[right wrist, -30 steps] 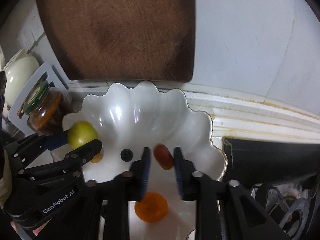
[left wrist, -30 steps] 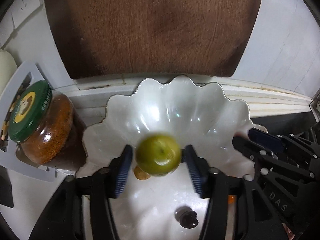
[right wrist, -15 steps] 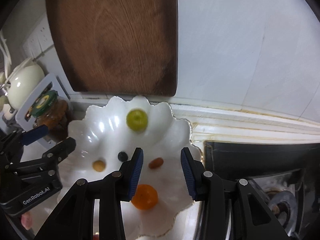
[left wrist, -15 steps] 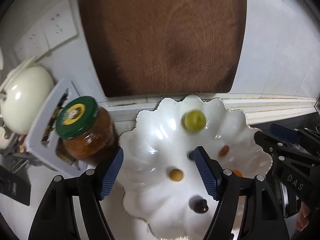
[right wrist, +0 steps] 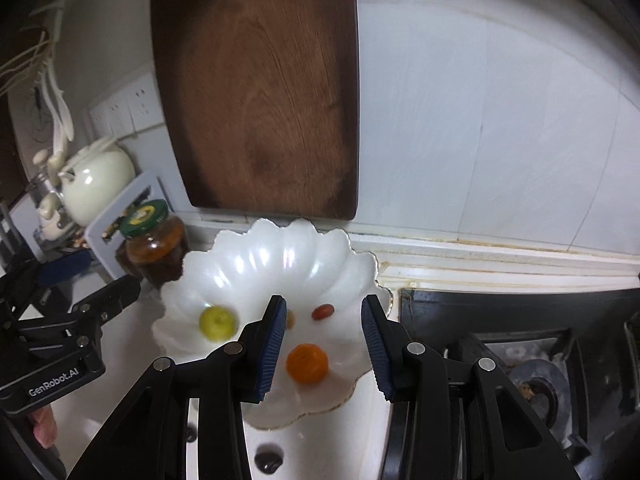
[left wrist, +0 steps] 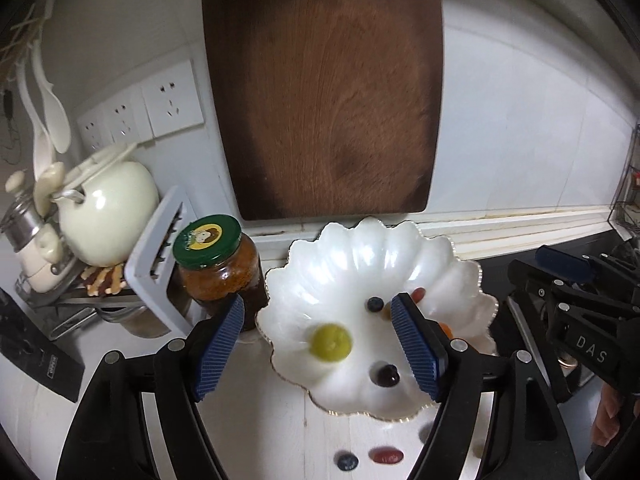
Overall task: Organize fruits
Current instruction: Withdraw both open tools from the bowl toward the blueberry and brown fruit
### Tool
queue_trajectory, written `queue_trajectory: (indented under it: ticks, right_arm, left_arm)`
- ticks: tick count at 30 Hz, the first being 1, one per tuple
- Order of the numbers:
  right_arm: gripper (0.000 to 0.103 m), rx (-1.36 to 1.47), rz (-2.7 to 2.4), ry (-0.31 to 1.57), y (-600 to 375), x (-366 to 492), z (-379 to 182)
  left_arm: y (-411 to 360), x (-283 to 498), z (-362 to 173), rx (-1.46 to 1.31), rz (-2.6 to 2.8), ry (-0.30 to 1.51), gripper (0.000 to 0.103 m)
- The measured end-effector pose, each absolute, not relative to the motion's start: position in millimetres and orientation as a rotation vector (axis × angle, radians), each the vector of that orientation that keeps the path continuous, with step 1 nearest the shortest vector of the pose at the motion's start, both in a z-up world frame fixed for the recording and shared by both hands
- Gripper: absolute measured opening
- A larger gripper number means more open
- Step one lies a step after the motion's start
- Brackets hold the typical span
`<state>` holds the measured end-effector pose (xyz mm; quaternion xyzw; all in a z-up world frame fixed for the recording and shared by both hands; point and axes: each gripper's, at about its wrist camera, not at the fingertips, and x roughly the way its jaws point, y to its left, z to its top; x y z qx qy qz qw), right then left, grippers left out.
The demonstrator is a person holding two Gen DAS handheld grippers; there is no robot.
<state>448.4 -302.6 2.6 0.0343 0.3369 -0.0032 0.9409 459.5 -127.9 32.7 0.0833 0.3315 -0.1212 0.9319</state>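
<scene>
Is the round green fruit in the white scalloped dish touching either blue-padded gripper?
Apart. In the left wrist view the green fruit lies in the dish, white showing between it and the left gripper; the right gripper is clear too.

Green fruit motion-blurred; orange fruit mostly hidden behind tongs pad; jar base hidden.

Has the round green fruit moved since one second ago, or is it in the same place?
Yes. The green fruit left the opening left gripper and now lies loose in the white scalloped bowl.
</scene>
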Motion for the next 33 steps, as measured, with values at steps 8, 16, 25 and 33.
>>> queue_trajectory:
  ticks: [8,16,25,33]
  right_arm:
    - [0.040,0.082,0.004,0.641,-296,407,14]
    - [0.041,0.069,0.002,0.620,-290,375,13]
    - [0.041,0.071,0.006,0.629,-286,347,-1]
    - [0.041,0.105,-0.005,0.633,-285,331,-15]
  left_arm:
    - [-116,417,47,0.165,-0.250,0.617,0.077]
    - [-106,383,47,0.155,-0.261,0.602,0.077]
    - [-101,354,33,0.171,-0.257,0.613,0.077]
    - [-96,342,15,0.131,-0.266,0.659,0.077]
